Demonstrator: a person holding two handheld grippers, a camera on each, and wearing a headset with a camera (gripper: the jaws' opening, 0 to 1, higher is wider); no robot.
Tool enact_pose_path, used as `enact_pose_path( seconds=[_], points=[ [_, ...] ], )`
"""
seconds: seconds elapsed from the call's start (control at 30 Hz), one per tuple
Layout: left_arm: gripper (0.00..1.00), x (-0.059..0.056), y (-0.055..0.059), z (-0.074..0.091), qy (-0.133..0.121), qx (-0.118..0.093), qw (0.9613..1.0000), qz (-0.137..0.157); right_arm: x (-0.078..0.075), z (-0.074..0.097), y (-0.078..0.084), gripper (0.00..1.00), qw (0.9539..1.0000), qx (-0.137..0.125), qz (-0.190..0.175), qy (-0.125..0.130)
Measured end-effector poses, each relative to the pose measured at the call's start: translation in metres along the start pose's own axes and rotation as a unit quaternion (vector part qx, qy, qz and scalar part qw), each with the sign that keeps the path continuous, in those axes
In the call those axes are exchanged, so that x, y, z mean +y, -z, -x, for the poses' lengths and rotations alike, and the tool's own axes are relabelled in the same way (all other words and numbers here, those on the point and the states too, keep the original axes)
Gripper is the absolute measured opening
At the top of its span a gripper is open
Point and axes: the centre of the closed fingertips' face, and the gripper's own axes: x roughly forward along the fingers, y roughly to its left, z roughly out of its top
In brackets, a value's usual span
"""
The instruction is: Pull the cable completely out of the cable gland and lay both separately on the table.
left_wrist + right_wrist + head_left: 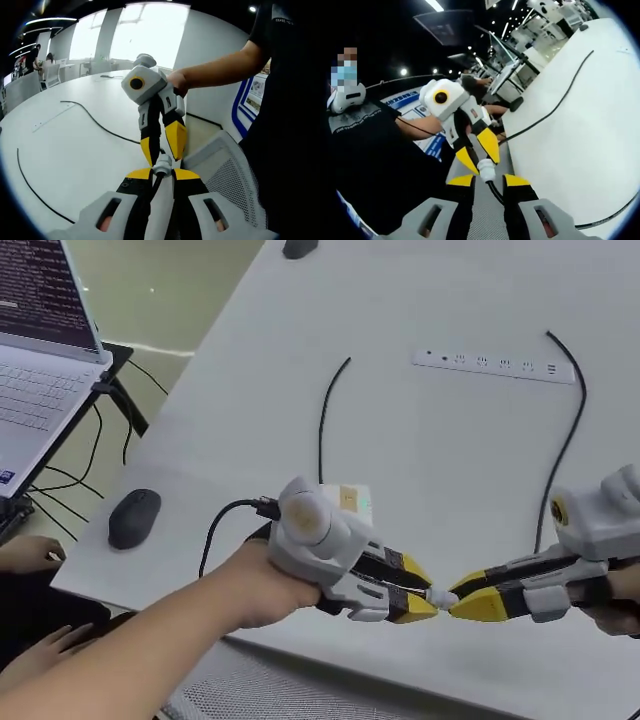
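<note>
A small white cable gland (437, 596) hangs just above the table's near edge, between the tips of both grippers. My left gripper (428, 602) comes in from the left and is shut on the gland (486, 170). My right gripper (462, 602) meets it from the right. A thin black cable (496, 192) leaves the gland and runs back between the right jaws, which are shut on it. In the left gripper view the gland (161, 164) sits at my own yellow tips, with the right gripper's fingers (175, 141) pressed to its far side.
A white table (420, 460) carries a power strip (495, 366) at the back, a short loose black cable (323, 420) and a longer one (565, 440) on the right. A mouse (134, 517) and a laptop (40, 360) sit at the left. Another person's hand (30, 553) rests nearby.
</note>
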Motion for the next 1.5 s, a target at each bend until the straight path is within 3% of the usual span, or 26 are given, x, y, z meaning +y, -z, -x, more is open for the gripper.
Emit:
enact_pose_path(
  seconds=[0.1, 0.27, 0.3, 0.4, 0.47, 0.5, 0.57, 0.6, 0.63, 0.7, 0.73, 0.8, 0.87, 0.9, 0.93, 0.97, 1.0, 1.1, 1.17, 1.23, 1.27, 1.3, 1.37, 1.4, 1.43, 1.5],
  points=[
    [0.15, 0.001, 0.000, -0.001, -0.001, 0.001, 1.0000, 0.000, -0.002, -0.001, 0.000, 0.12, 1.0000, 0.005, 0.002, 0.004],
    [0.15, 0.003, 0.002, -0.002, 0.000, 0.006, 0.9999, 0.011, -0.001, -0.002, 0.000, 0.08, 0.9987, 0.014, 0.047, 0.015],
    [0.15, 0.003, 0.002, -0.002, 0.000, 0.006, 0.9999, 0.012, -0.002, -0.002, -0.001, 0.08, 0.9971, 0.015, 0.071, 0.021],
    [0.15, 0.004, 0.003, -0.002, 0.000, 0.006, 0.9998, 0.017, -0.002, -0.003, 0.000, 0.08, 0.9950, 0.022, 0.086, 0.047],
    [0.15, 0.006, 0.005, -0.001, 0.001, 0.004, 0.9998, 0.021, -0.004, -0.003, -0.002, 0.08, 0.9812, 0.032, 0.171, 0.084],
    [0.15, 0.007, 0.006, -0.001, 0.004, 0.002, 0.9996, 0.030, -0.003, -0.004, -0.001, 0.08, 0.9752, 0.036, 0.196, 0.097],
    [0.15, 0.005, 0.005, -0.001, 0.009, 0.001, 0.9994, 0.034, -0.001, -0.005, 0.001, 0.08, 0.9541, 0.049, 0.266, 0.128],
    [0.15, 0.003, 0.005, -0.001, 0.011, -0.001, 0.9993, 0.036, 0.000, -0.006, 0.001, 0.08, 0.9384, 0.056, 0.307, 0.148],
    [0.15, 0.002, 0.005, -0.001, 0.014, -0.003, 0.9991, 0.041, 0.001, -0.006, 0.003, 0.08, 0.9309, 0.064, 0.324, 0.156],
    [0.15, 0.001, 0.006, 0.000, 0.016, -0.007, 0.9987, 0.047, -0.002, -0.004, 0.003, 0.07, 0.9041, 0.080, 0.378, 0.183],
    [0.15, 0.001, 0.006, 0.000, 0.015, -0.007, 0.9985, 0.053, -0.003, -0.003, 0.001, 0.07, 0.8847, 0.088, 0.412, 0.200],
    [0.15, 0.001, 0.005, 0.001, 0.018, -0.010, 0.9980, 0.060, -0.003, -0.004, 0.004, 0.07, 0.8622, 0.107, 0.440, 0.227],
    [0.15, 0.002, 0.004, 0.001, 0.015, -0.015, 0.9978, 0.062, -0.005, -0.003, 0.003, 0.07, 0.8329, 0.125, 0.477, 0.251],
    [0.15, 0.001, 0.004, 0.001, 0.017, -0.016, 0.9975, 0.066, -0.004, -0.004, 0.005, 0.07, 0.8284, 0.129, 0.482, 0.255],
    [0.15, 0.002, 0.005, 0.000, 0.015, -0.018, 0.9973, 0.069, -0.005, -0.004, 0.004, 0.07, 0.8135, 0.134, 0.500, 0.265],
    [0.15, 0.002, 0.005, 0.000, 0.014, -0.019, 0.9973, 0.070, -0.006, -0.003, 0.005, 0.07, 0.8071, 0.138, 0.507, 0.270],
    [0.15, 0.001, 0.006, 0.000, 0.014, -0.018, 0.9970, 0.075, -0.006, -0.005, 0.007, 0.07, 0.8105, 0.138, 0.502, 0.269],
    [0.15, 0.000, 0.007, -0.001, 0.010, -0.017, 0.9971, 0.073, -0.006, -0.003, 0.006, 0.08, 0.8085, 0.139, 0.503, 0.272],
    [0.15, 0.000, 0.006, -0.001, 0.007, -0.019, 0.9971, 0.073, -0.008, -0.002, 0.005, 0.08, 0.8258, 0.128, 0.473, 0.279],
    [0.15, 0.002, 0.004, -0.001, 0.003, -0.021, 0.9971, 0.073, -0.008, 0.000, 0.002, 0.08, 0.8202, 0.128, 0.479, 0.285],
    [0.15, 0.002, 0.003, 0.000, 0.002, -0.022, 0.9970, 0.074, -0.008, 0.000, 0.001, 0.08, 0.8224, 0.125, 0.476, 0.285],
    [0.15, 0.003, 0.002, 0.000, 0.001, -0.023, 0.9967, 0.077, -0.007, 0.001, -0.001, 0.08, 0.8275, 0.117, 0.466, 0.290],
    [0.15, 0.004, -0.001, 0.002, -0.003, -0.028, 0.9968, 0.075, -0.006, 0.003, -0.004, 0.08, 0.8306, 0.105, 0.458, 0.299],
    [0.15, 0.004, -0.003, 0.002, -0.004, -0.029, 0.9968, 0.075, -0.005, 0.004, -0.006, 0.09, 0.8340, 0.099, 0.452, 0.301],
    [0.15, 0.003, -0.004, 0.002, -0.005, -0.030, 0.9969, 0.073, -0.004, 0.005, -0.007, 0.09, 0.8401, 0.090, 0.441, 0.303],
    [0.15, 0.004, -0.005, 0.001, -0.009, -0.032, 0.9972, 0.068, -0.003, 0.008, -0.009, 0.13, 0.8454, 0.076, 0.426, 0.313]
  ],
)
